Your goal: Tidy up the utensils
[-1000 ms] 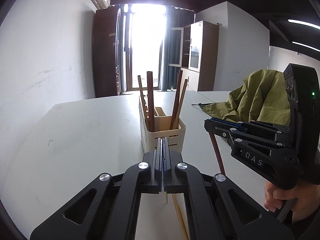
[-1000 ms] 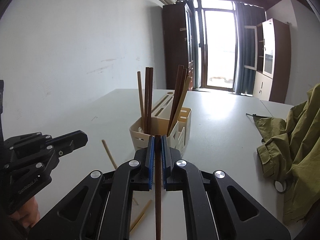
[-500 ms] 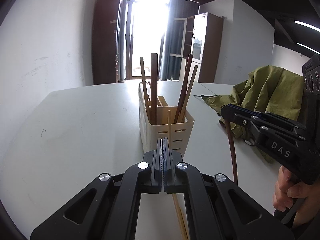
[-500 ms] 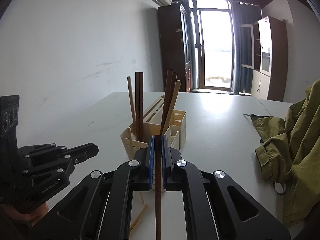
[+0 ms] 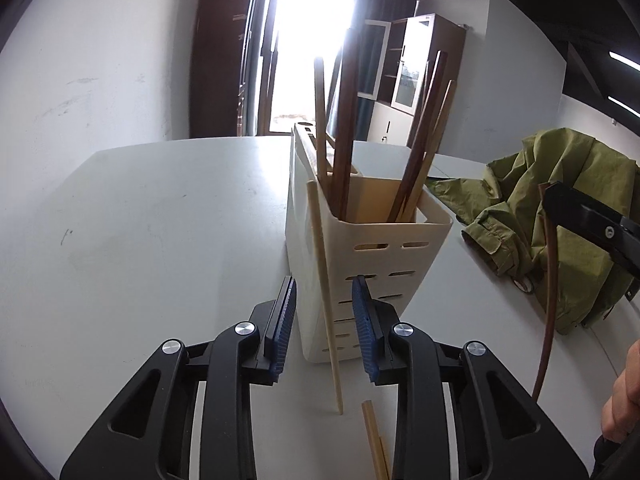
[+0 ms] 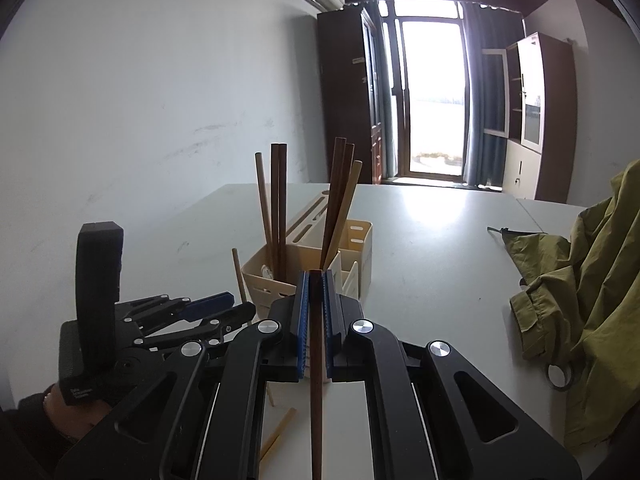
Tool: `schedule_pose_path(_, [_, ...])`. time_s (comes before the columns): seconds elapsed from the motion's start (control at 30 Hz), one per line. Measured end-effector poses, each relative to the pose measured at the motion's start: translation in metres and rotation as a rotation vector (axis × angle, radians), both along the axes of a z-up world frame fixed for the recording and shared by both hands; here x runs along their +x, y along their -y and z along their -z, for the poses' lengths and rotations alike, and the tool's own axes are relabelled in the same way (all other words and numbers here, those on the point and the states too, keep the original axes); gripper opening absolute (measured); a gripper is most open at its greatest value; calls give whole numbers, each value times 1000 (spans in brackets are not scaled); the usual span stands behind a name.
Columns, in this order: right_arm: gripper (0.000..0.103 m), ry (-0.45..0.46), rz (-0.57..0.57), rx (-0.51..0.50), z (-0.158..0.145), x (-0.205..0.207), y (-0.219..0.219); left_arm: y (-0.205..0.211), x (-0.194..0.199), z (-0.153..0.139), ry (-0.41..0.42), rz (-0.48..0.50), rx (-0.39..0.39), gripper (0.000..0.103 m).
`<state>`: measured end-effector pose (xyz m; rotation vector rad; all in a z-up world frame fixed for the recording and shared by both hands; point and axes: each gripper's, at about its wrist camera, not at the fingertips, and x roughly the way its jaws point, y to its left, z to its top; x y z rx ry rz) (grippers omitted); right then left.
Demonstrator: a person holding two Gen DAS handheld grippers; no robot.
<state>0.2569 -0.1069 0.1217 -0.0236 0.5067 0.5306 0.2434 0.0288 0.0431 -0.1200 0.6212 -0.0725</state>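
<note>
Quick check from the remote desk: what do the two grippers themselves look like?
Both the left gripper and right gripper are matte black linkage frames with round silver pivot bolts and ribbed blue finger pads. The left's boxy black handle carries small white lettering, too blurred to read.

Olive-green jacket (image 5: 560, 208) crumpled on white table (image 5: 160, 240) (right side); wooden cabinet (image 6: 532, 120) beside bright doorway (image 6: 434, 100).

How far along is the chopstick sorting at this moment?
Done: several chopsticks stand in the cream holder. In hand: the right gripper is shut on a dark chopstick. The left gripper is opening, and a pale chopstick between its pads leans against the holder's outside, not in. Left: those two, plus a light chopstick lying on the table.
</note>
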Motion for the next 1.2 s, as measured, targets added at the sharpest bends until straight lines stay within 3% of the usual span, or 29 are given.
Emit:
schedule_pose_path(0.03, [7, 0, 1, 0, 0, 0, 0, -3, 3, 3, -6, -7, 4, 11])
schedule_pose_path(0.17, [7, -1, 9, 0, 0, 2, 2, -12, 9, 8, -9, -15, -6, 1])
schedule_pose_path(0.47, [7, -5, 6, -10, 3, 3, 1, -28, 11, -1, -9, -57, -8, 0])
schedule_pose_path(0.67, [7, -6, 7, -13, 3, 2, 0, -45, 17, 3, -54, -103, -24, 0])
schedule_pose_path(0.8, [7, -5, 6, -9, 1, 2, 1, -54, 26, 12, -105, -135, -27, 1])
schedule_pose_path(0.9, [7, -9, 6, -6, 2, 3, 2, -63, 35, 21, -148, -168, -26, 13])
schedule_pose_path(1.2, [7, -17, 7, -11, 4, 7, 2, -106, 60, 51, -280, -258, -49, 24])
